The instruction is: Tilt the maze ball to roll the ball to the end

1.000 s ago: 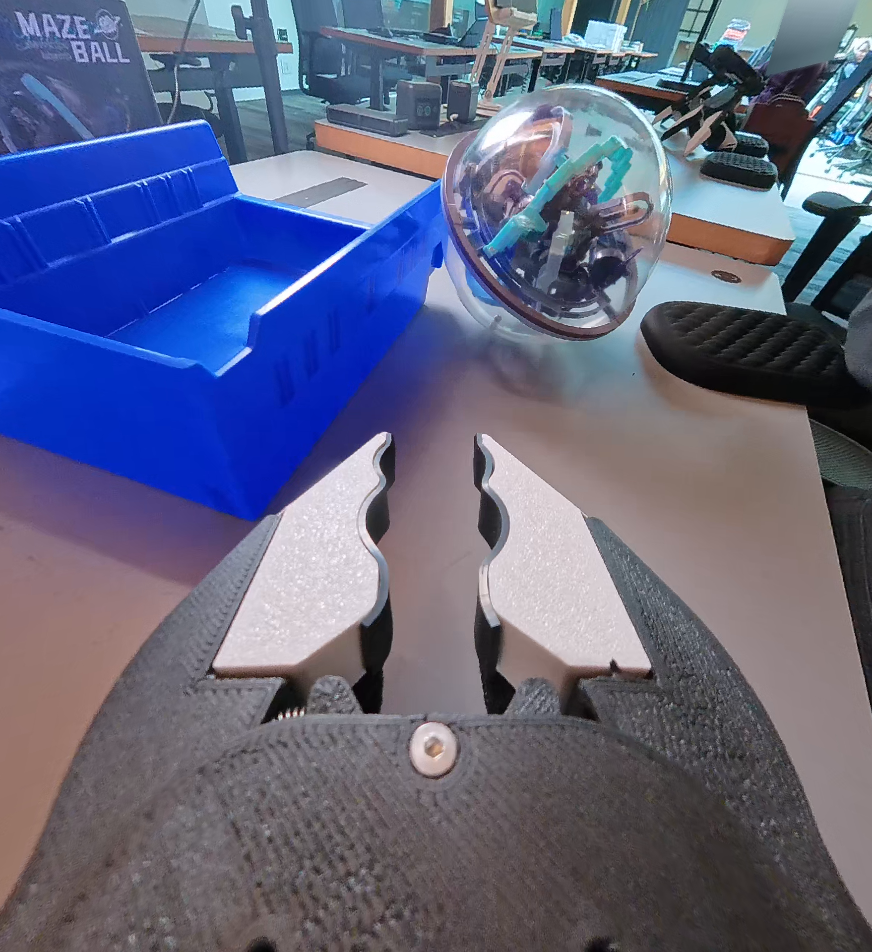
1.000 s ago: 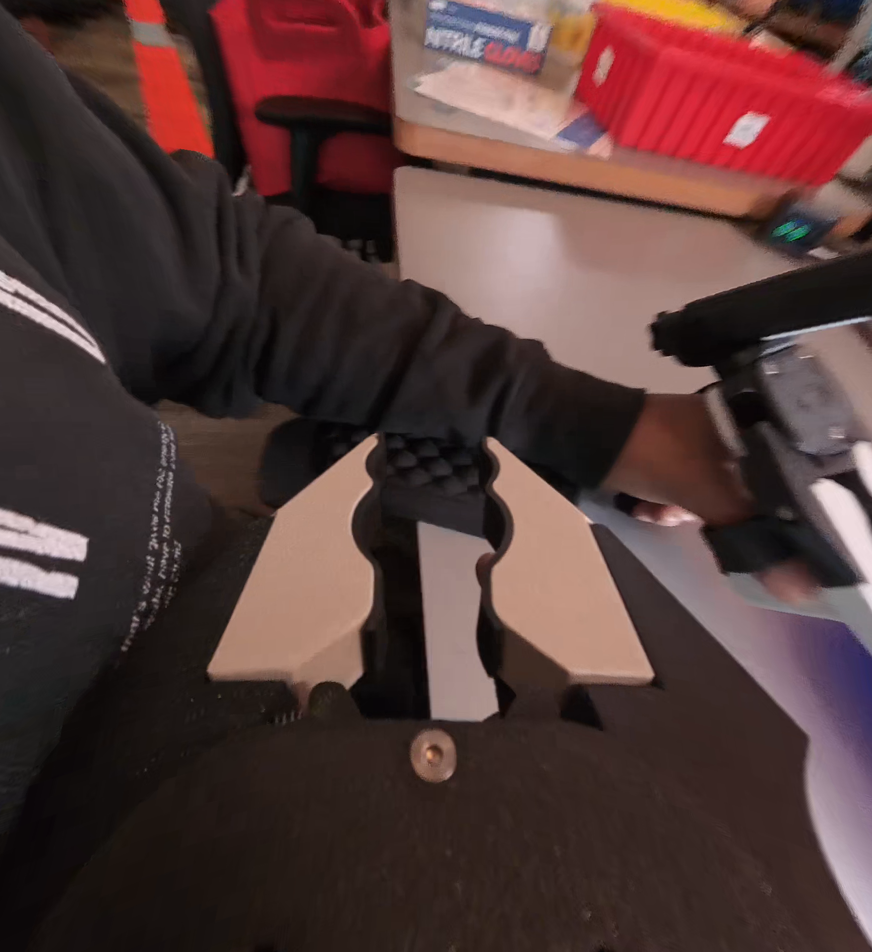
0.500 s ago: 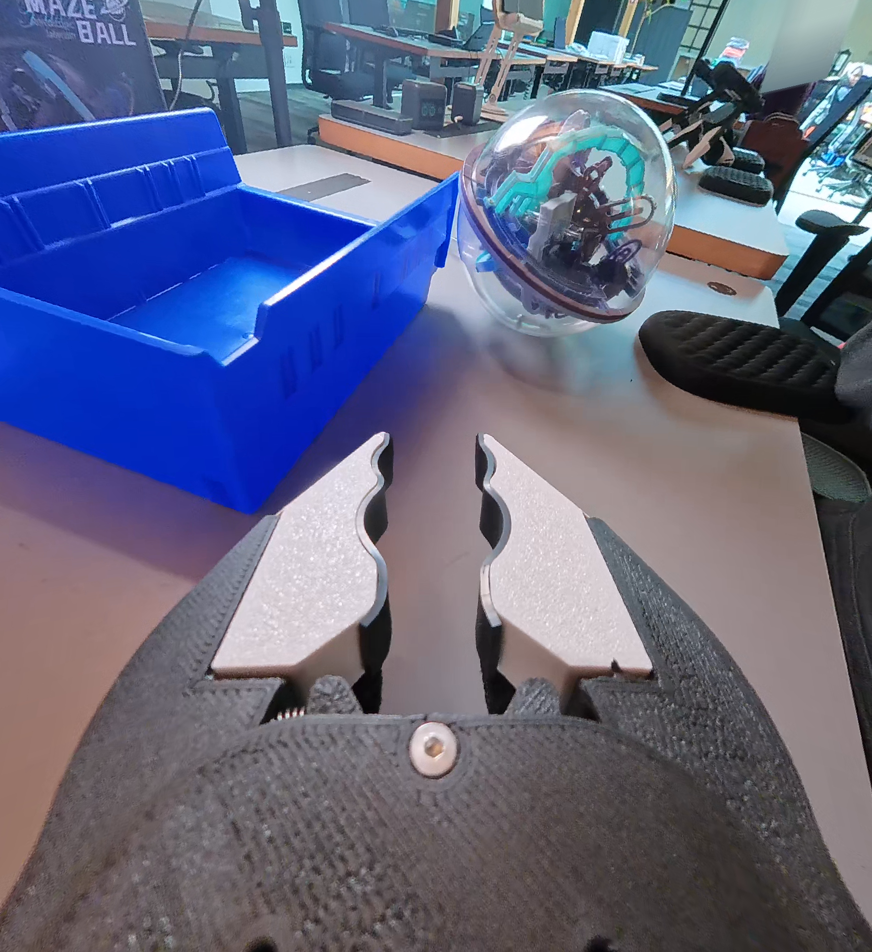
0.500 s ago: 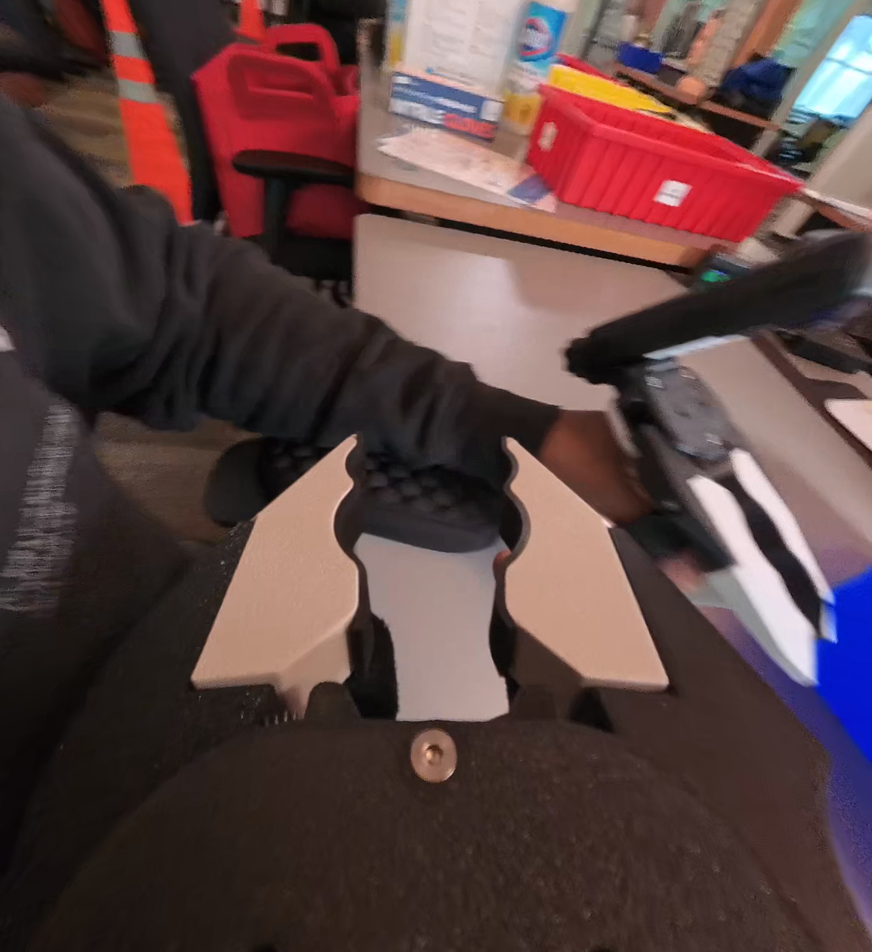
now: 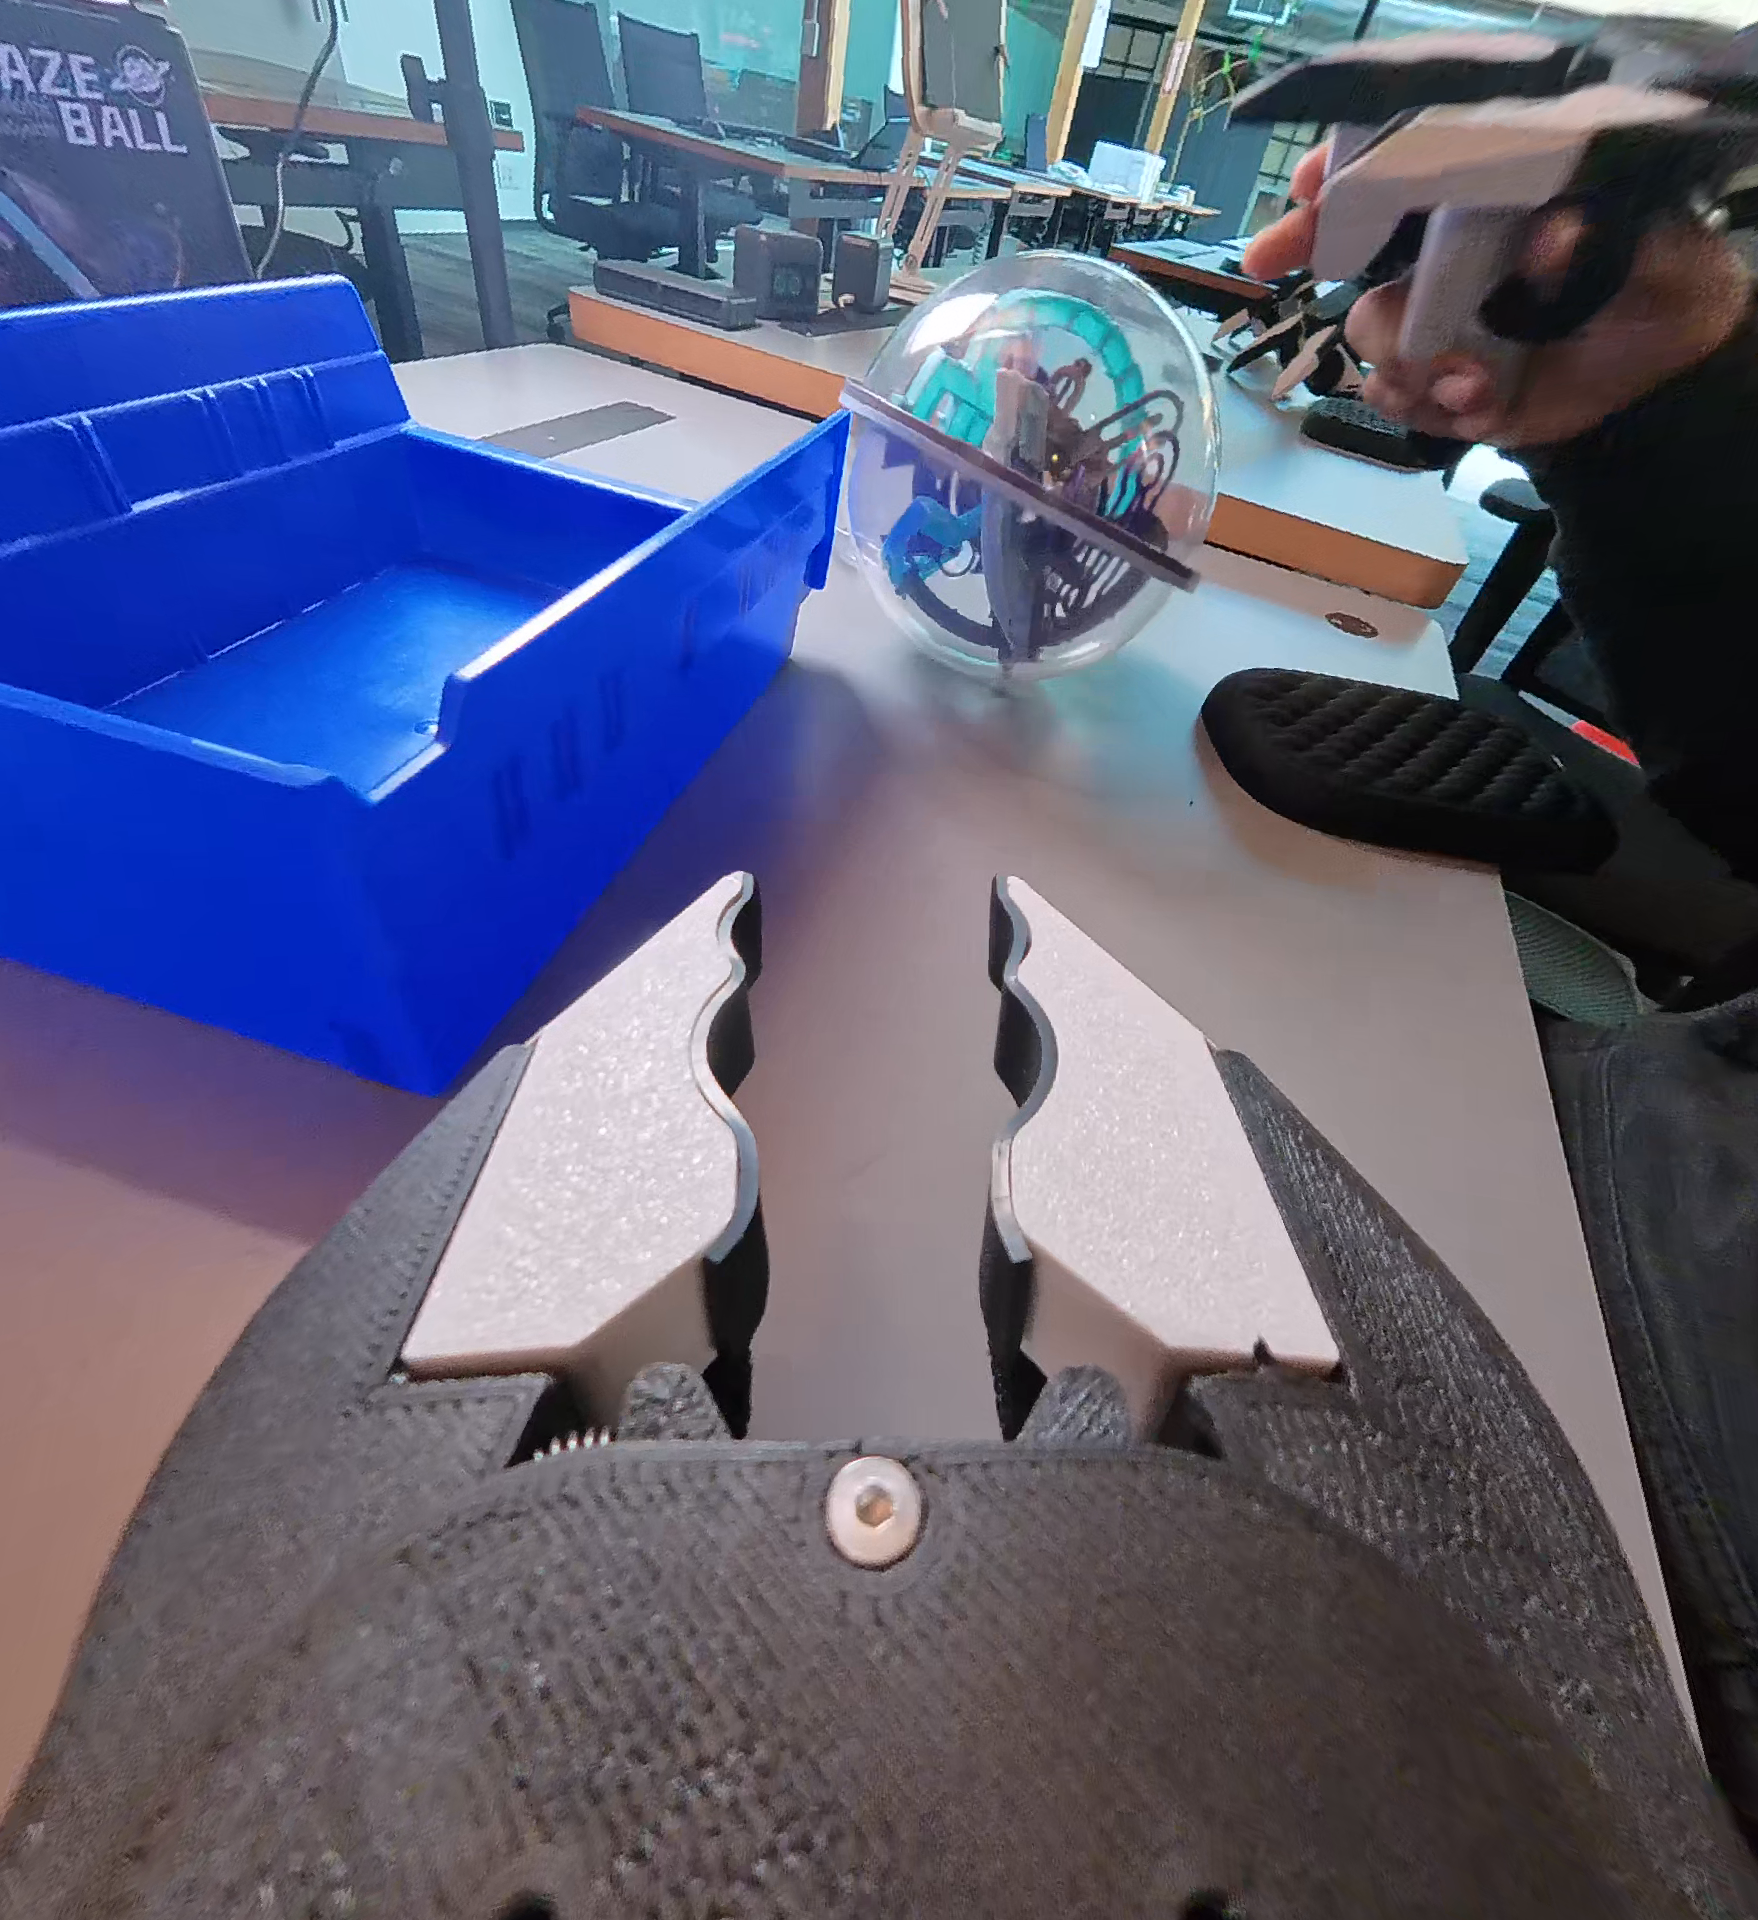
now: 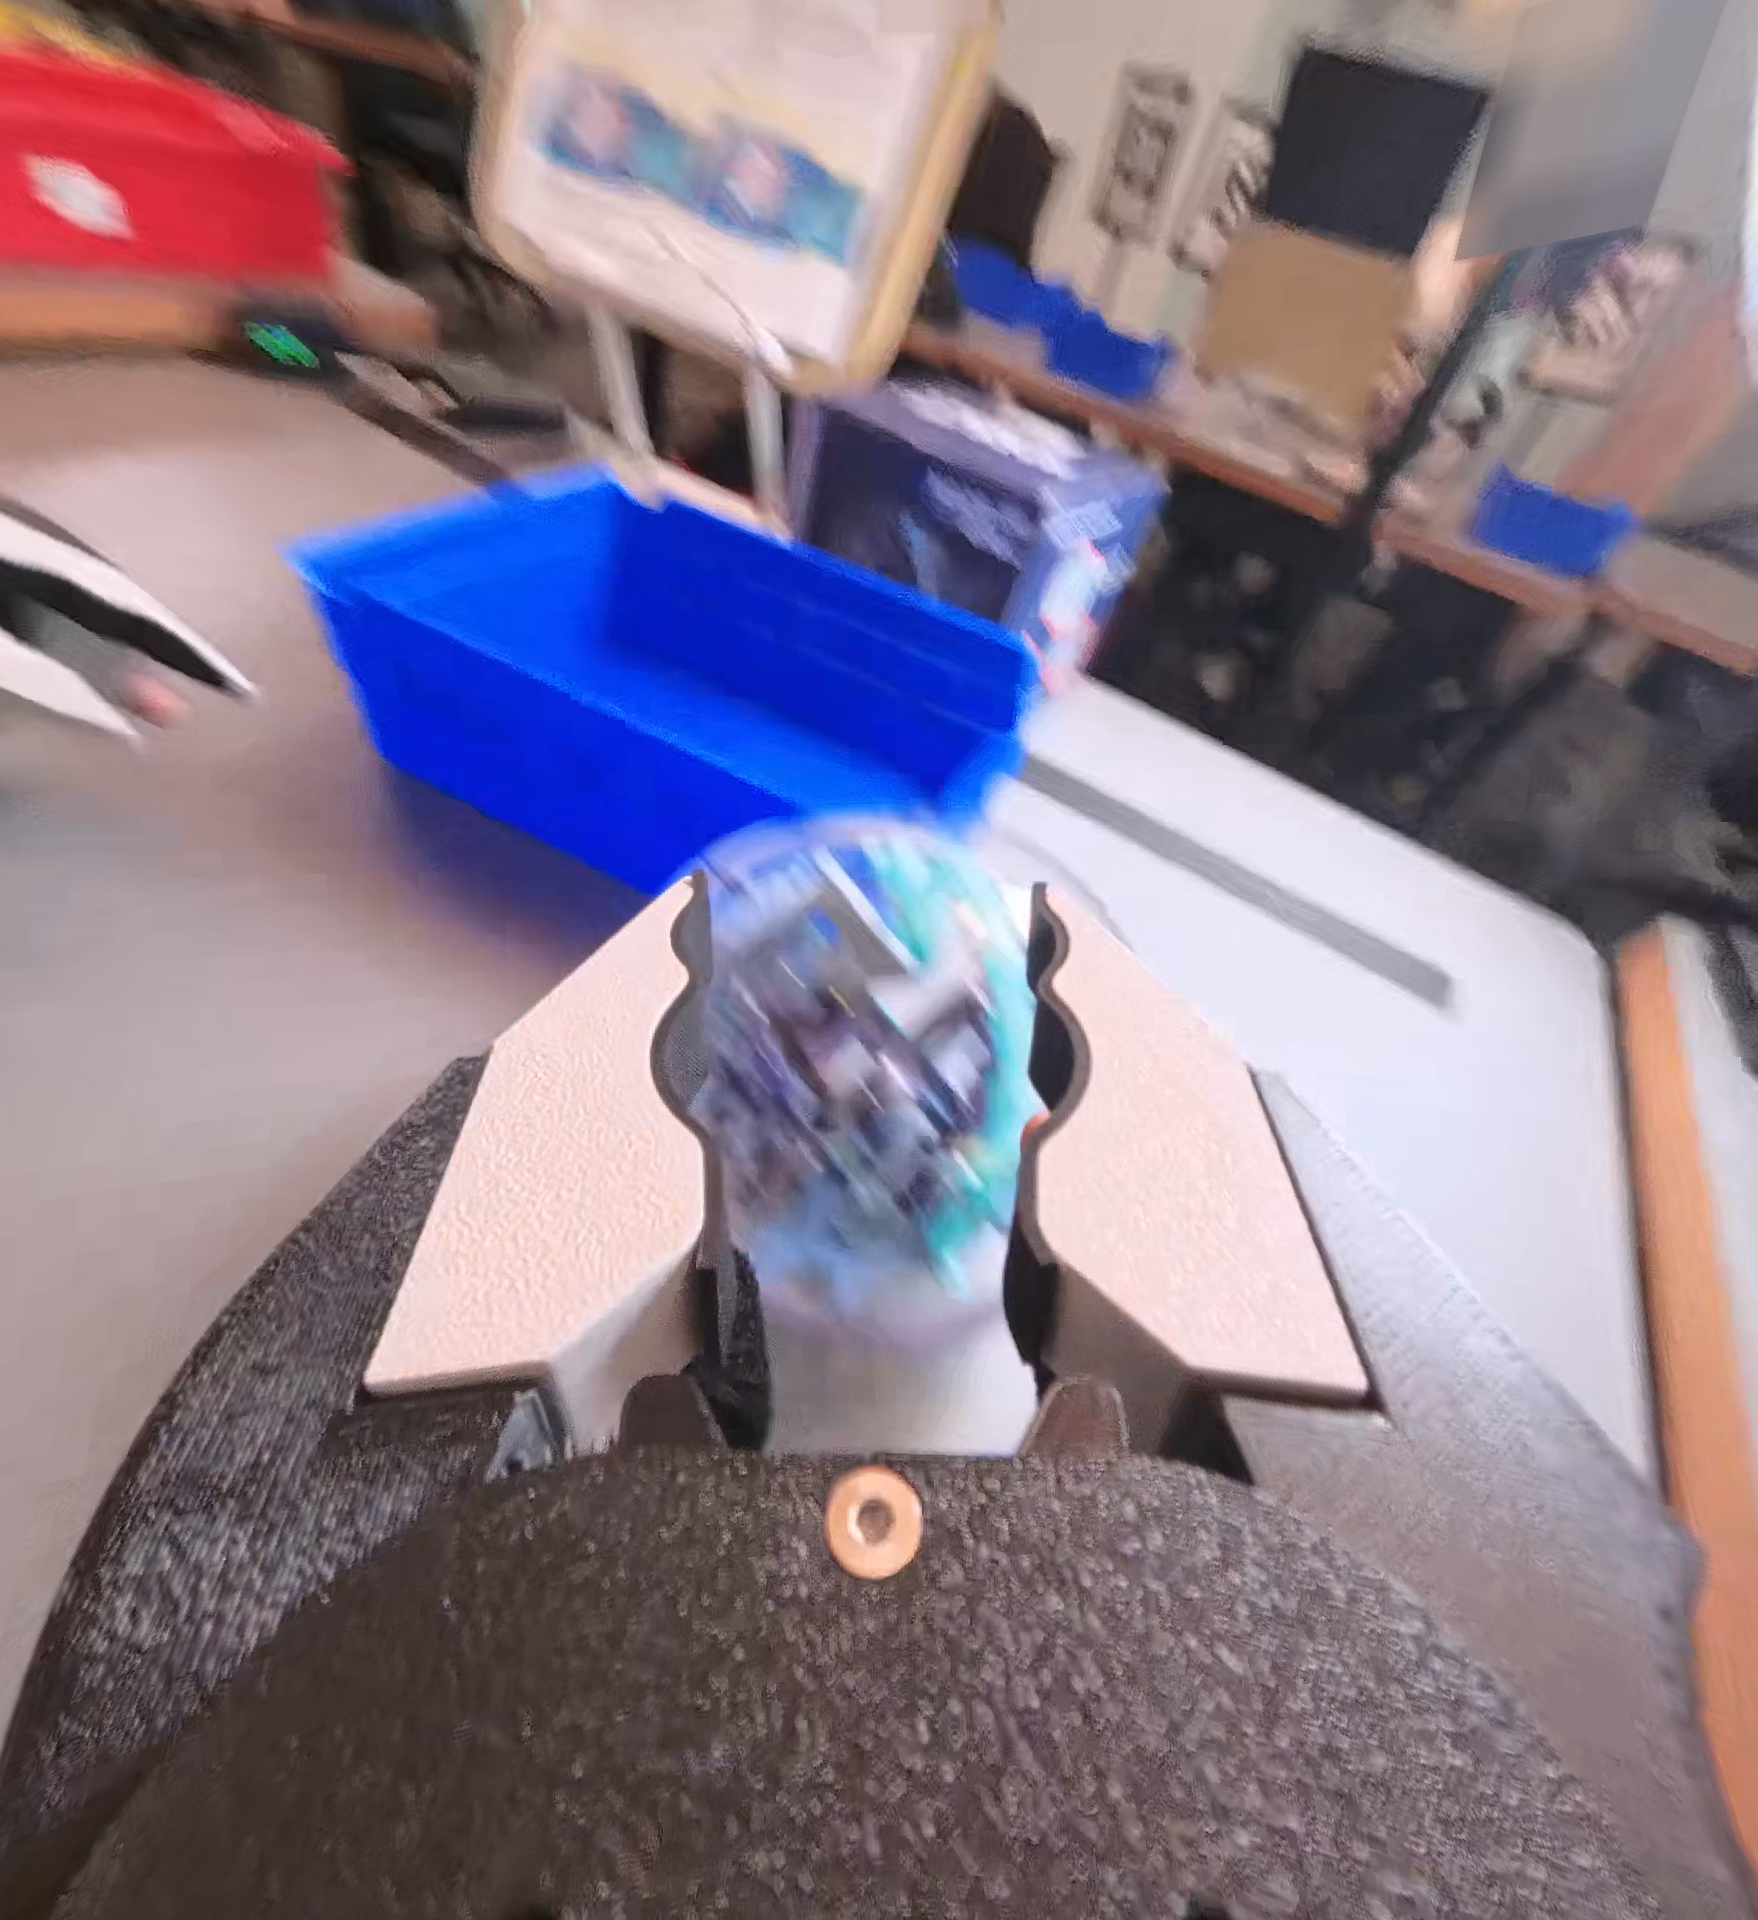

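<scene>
The bin [image 5: 355,665] is a solid bright blue. Just beside its corner, the maze ball [image 5: 1031,468] has a clear shell over teal, blue and dark purple-brown tracks (a dark band rings its middle). Under the bin, the table [image 5: 1114,935] is pale grey. Beyond the ball, the armrest [image 5: 1394,769] is black with a woven diamond pattern.

Black textured left tool [image 5: 870,904], pale grey wavy-edged fingers [image 5: 605,1143], silver screw [image 5: 873,1509], black sleeve [image 5: 1685,582]
</scene>
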